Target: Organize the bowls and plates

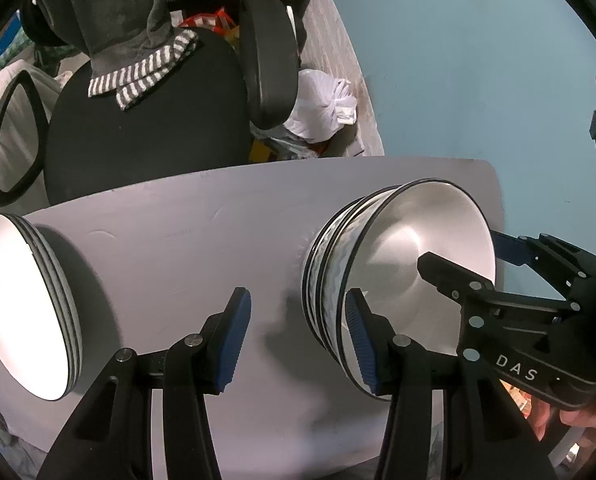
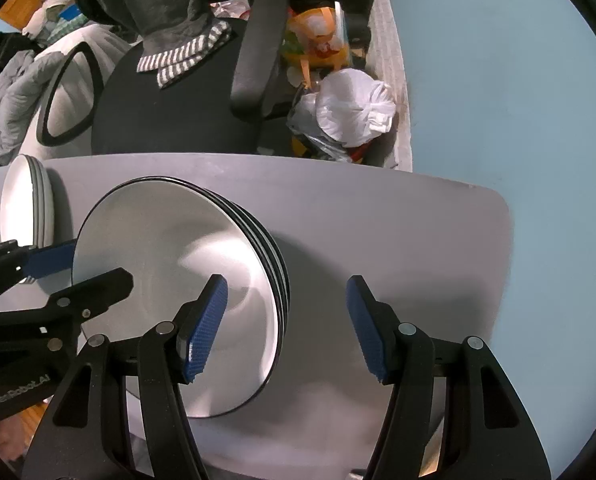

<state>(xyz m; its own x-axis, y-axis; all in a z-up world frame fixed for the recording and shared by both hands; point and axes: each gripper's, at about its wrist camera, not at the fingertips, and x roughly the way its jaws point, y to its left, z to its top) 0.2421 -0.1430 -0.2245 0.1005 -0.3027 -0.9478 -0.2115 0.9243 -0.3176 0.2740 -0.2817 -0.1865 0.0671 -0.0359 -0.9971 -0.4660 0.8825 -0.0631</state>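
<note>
A stack of white, black-rimmed bowls (image 1: 397, 248) (image 2: 170, 280) stands on the right part of the grey table (image 1: 178, 220) (image 2: 377, 220). A stack of white plates (image 1: 18, 300) (image 2: 22, 200) sits at the table's left end. My left gripper (image 1: 298, 342) (image 2: 100, 262) is open and straddles the top bowl's left rim, one finger inside and one outside. My right gripper (image 2: 286, 328) (image 1: 457, 250) is open too and straddles the right rim the same way. The pads do not visibly press on the rim.
A black office chair (image 1: 138, 120) (image 2: 170, 112) with grey and striped cloth draped over it stands just beyond the table's far edge. A tied white bag (image 1: 325, 104) (image 2: 353, 108) and clutter lie on the floor. A hand (image 1: 569, 416) holds the right gripper.
</note>
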